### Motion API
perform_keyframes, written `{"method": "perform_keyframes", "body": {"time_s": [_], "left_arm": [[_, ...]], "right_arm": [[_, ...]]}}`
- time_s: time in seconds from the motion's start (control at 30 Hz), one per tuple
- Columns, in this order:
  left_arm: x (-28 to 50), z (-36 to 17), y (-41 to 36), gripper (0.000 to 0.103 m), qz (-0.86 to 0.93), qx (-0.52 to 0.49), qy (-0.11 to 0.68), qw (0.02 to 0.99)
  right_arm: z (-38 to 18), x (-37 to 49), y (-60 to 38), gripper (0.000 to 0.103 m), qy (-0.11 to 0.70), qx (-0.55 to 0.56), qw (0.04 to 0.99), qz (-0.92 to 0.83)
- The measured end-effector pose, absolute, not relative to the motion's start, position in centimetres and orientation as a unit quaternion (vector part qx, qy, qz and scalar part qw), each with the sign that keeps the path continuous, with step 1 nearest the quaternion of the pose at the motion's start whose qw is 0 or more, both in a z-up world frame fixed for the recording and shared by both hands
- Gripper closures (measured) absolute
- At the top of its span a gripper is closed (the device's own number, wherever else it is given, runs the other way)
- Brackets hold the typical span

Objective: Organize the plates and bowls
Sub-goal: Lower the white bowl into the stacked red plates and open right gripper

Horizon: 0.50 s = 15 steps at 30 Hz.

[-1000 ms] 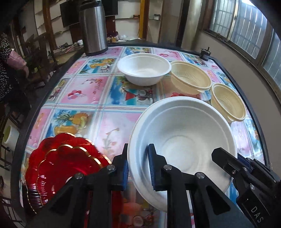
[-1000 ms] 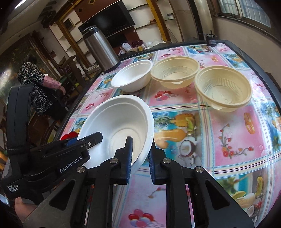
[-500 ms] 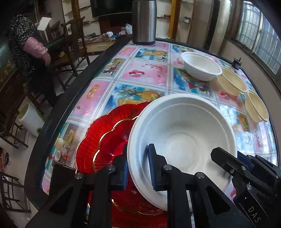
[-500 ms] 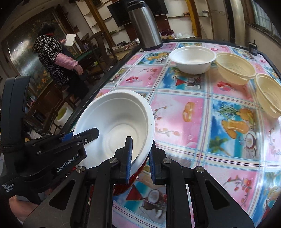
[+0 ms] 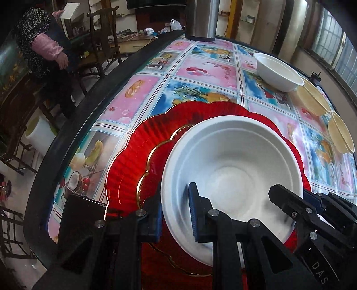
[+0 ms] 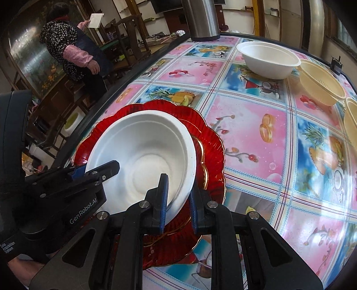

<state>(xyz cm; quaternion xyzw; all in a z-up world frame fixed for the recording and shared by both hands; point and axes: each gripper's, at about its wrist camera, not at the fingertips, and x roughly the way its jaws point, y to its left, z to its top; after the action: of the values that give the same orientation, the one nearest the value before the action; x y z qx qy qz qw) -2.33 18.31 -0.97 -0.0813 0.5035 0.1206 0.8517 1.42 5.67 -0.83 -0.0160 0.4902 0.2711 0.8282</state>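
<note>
The left claw [image 5: 175, 215] was clamped on the near-left rim of a white bowl [image 5: 232, 169], one pad inside the wall and one outside. The right claw [image 6: 178, 199] pinched the opposite rim the same way. Between them the bowl sat over a stack of red scalloped plates [image 5: 138, 151] with gold edges, near the worktop's [image 6: 256, 138] dark border; whether it touched them I cannot tell. Farther off stood a second white bowl [image 6: 267, 59], with two cream strainer bowls [image 6: 321, 85] just beside it, and a steel flask [image 6: 200, 17] behind. A person [image 6: 73, 55] stood beyond the edge.
</note>
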Motion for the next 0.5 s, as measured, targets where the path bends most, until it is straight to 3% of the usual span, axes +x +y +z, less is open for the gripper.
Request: {"method": "perform_keyframes", "body": {"time_s": [0.5], "left_arm": [[-2.68, -0.71, 18.3, 0.079, 0.127, -0.06, 0.493, 0.859]], "right_arm": [[-0.59, 0.7, 6.06, 0.081, 0.495, -0.027, 0.824, 0.274]]}}
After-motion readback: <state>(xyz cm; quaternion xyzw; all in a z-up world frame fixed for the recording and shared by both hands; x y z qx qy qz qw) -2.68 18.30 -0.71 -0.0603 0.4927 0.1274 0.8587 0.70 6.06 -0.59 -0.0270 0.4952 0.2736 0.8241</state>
